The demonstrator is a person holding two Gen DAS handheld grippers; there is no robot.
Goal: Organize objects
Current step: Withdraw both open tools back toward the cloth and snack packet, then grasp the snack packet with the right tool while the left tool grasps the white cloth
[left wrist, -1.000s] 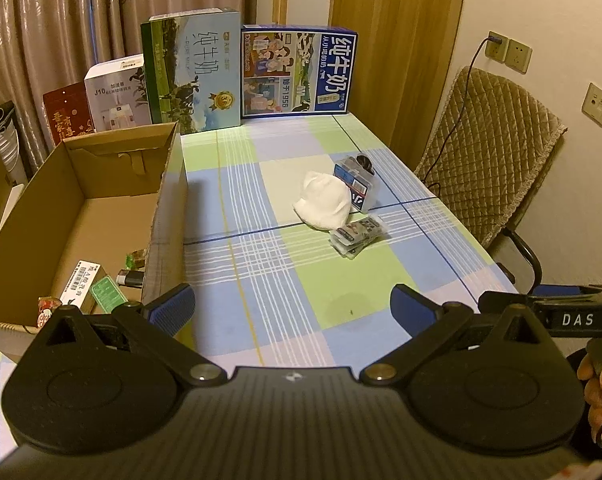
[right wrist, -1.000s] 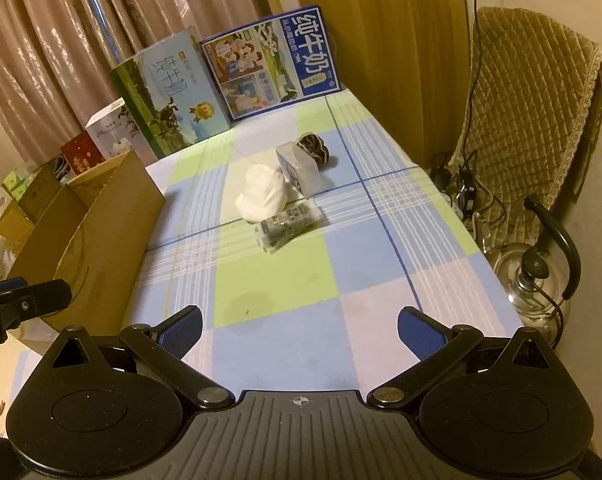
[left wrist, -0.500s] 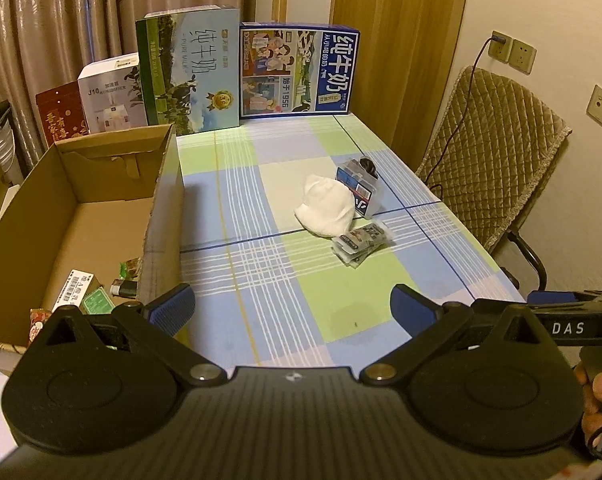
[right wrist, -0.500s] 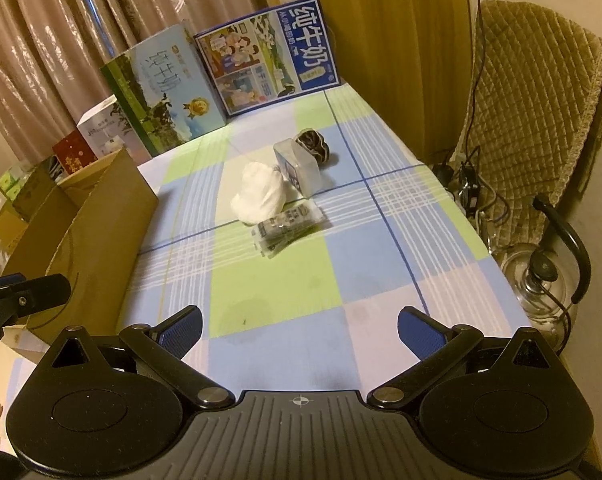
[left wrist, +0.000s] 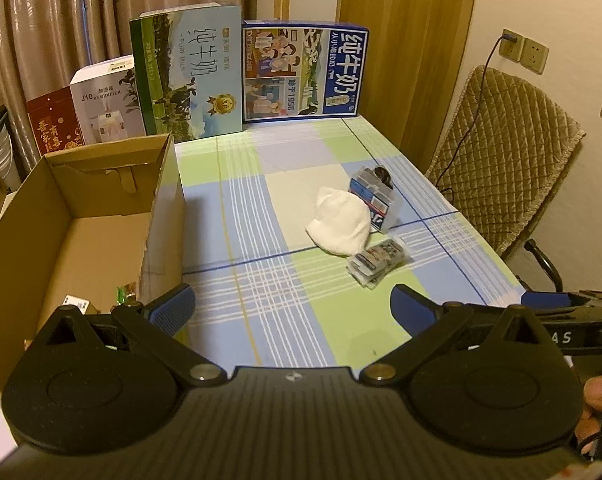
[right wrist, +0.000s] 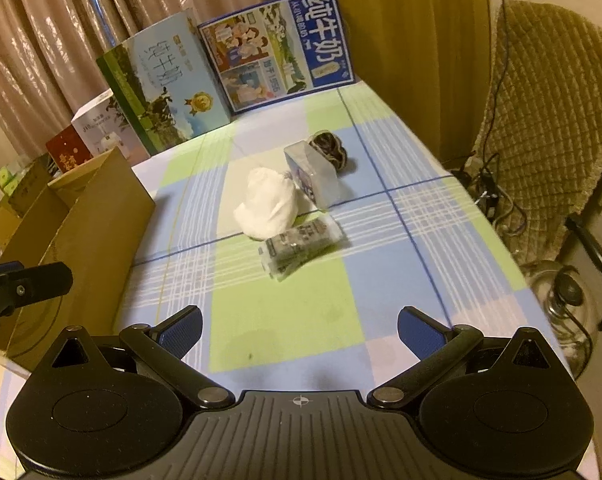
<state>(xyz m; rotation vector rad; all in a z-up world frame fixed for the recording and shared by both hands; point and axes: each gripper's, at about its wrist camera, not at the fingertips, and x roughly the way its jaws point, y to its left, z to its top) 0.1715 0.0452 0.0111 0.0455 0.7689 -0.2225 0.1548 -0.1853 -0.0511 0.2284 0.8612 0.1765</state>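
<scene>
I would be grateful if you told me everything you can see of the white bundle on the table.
The white bundle looks like soft crumpled cloth or tissue, gathered into a rounded lump that narrows toward its far end. It lies on the checked tablecloth near the table's middle, against the clear plastic box on its right, with the wrapped packet at its near edge. Neither gripper touches it.

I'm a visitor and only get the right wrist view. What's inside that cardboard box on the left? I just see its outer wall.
Observer: A few small packets lie in the near corner of the cardboard box.
Operator: Is it packed full?
Observer: No, most of its floor shows bare cardboard.
Operator: And the black bar at my left edge?
Observer: That's the left gripper. It is open and holds nothing.
</scene>
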